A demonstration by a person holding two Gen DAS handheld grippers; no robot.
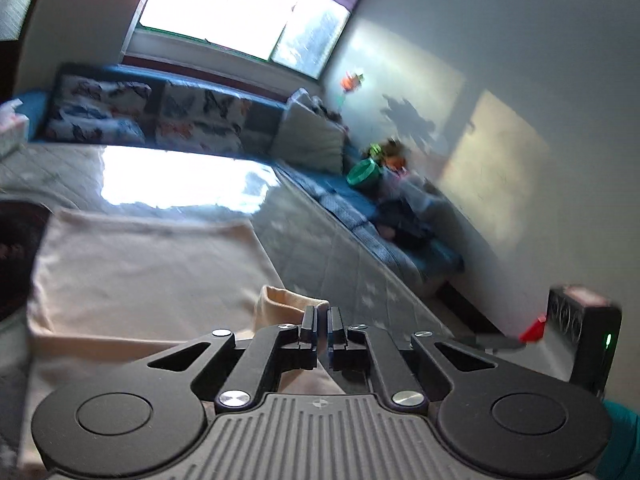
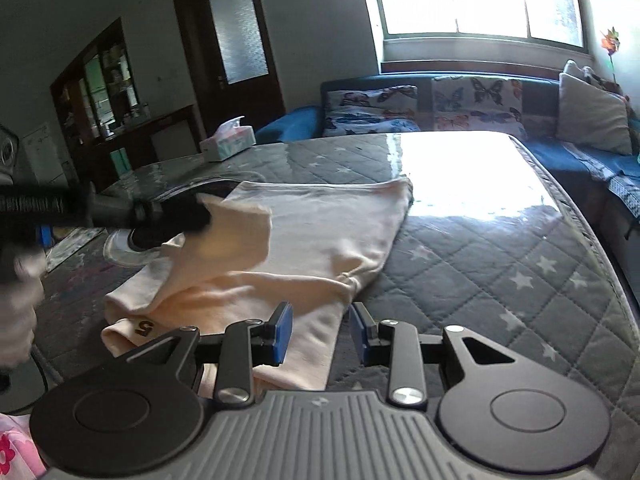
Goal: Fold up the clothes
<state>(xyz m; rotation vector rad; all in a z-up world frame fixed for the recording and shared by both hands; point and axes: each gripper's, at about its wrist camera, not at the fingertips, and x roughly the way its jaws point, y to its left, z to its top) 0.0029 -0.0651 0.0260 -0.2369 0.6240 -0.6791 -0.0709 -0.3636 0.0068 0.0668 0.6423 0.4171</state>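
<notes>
The shirt [image 2: 320, 232] lies part-folded on the quilted table [image 2: 500, 264], one flap pinched in the clenched left gripper [image 2: 200, 216]; the right gripper [image 2: 320, 332] stands released over its near edge; a thin pinch could slip and undo the fold; its label reads "5".

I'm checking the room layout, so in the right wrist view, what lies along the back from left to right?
Dark cabinet → glass-panelled door → tissue box → butterfly cushions → plain pillow.
</notes>
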